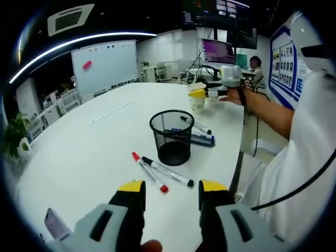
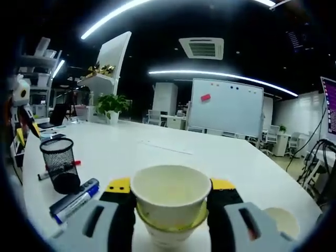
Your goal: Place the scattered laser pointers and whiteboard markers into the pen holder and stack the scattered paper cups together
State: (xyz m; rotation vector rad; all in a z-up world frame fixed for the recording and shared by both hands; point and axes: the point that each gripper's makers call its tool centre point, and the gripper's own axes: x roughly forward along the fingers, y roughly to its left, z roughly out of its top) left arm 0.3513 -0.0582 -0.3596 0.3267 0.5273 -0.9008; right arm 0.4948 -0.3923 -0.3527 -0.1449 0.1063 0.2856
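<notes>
1. A white bench (image 1: 94, 152) was seen with broad bare surface to the left of a black mesh pen holder (image 1: 171, 137), which stood near the bench's right edge.
2. A red marker (image 1: 149, 171) and a black marker (image 1: 168, 171) lay just before the holder; blue markers (image 1: 202, 138) lay behind it.
3. The left tongs (image 1: 171, 197) were held open above the bench, nothing between them.
4. The right tongs (image 2: 170, 202) were closed on stacked paper cups (image 2: 170, 202), at an outstretched forearm's end; another cup (image 2: 281, 220) lay beside.
</notes>
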